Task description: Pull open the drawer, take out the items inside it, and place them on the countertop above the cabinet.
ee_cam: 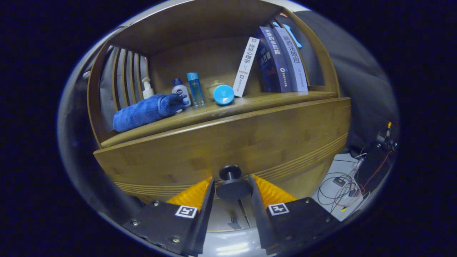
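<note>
One drawer knob (232, 184) between the parted gripper (232, 184) fingers.

The wooden drawer (228, 142) spans the middle of the frame, its grooved front tilted down to the left and closed, its dark round knob (231, 184) at lower centre, with the countertop (250, 103) directly above it.
</note>
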Available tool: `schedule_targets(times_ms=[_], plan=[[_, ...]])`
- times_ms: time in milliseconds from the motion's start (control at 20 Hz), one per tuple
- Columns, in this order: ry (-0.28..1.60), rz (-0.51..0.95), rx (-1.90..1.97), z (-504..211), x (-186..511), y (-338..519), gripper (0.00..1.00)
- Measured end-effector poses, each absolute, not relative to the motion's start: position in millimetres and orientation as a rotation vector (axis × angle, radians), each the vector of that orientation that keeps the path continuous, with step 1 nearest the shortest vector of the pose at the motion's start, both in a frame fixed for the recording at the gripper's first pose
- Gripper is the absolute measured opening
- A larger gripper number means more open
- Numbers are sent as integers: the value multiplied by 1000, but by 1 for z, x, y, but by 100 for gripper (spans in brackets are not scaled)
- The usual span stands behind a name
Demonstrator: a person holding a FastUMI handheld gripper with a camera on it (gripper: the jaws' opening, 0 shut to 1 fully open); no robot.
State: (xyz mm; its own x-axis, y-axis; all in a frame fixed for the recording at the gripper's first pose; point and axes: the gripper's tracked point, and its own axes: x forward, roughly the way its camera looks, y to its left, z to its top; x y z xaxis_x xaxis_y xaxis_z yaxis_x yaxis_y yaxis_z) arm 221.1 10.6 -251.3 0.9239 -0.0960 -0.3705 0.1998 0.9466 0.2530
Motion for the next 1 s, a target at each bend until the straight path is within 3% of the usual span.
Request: schedule_targets(times_ms=[650,1000], plan=[[343,-130,332,-249,237,13,58],[259,-215,346,-208,209,-1,58]])
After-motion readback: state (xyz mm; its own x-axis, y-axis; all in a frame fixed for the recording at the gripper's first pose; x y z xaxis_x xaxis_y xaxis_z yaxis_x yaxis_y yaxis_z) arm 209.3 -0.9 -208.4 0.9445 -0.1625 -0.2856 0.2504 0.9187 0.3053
